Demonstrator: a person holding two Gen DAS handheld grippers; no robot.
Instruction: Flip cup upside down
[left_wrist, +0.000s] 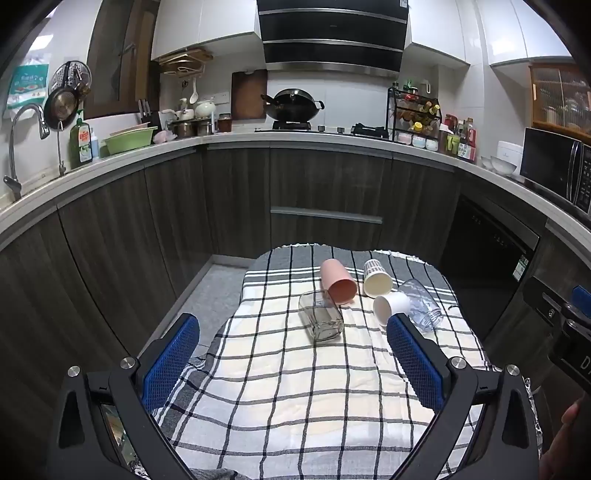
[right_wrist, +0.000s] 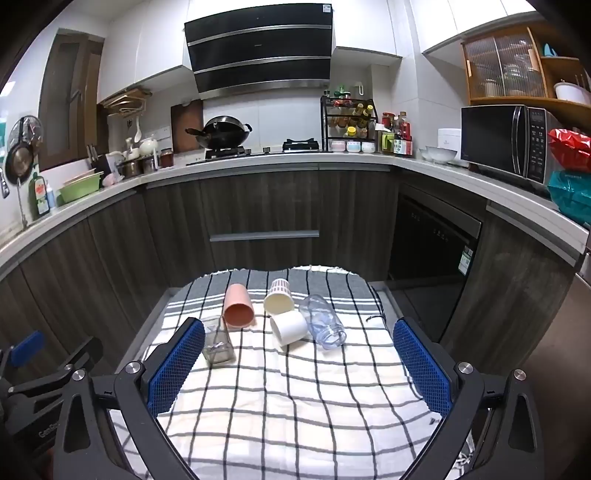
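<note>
From the left wrist view, the left gripper (left_wrist: 291, 354) is hanging wide open and empty, aiming at the square glass cup (left_wrist: 321, 315), which is lying on its side on the checked cloth (left_wrist: 277, 398), just nearer than the pink cup (left_wrist: 338, 280).

From the right wrist view, the right gripper (right_wrist: 299, 363) is gaping wide and empty too; the square glass cup (right_wrist: 217, 341) is lying just beside its left finger, so the left gripper looks better placed. Open cloth is lying nearer than the pink cup (right_wrist: 237, 306).

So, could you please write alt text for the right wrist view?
Five cups lie on their sides on a checked cloth: a pink cup, a square glass, a patterned cream cup, a white cup and a clear plastic cup. The right gripper frames them, jaws open, before kitchen cabinets.
</note>
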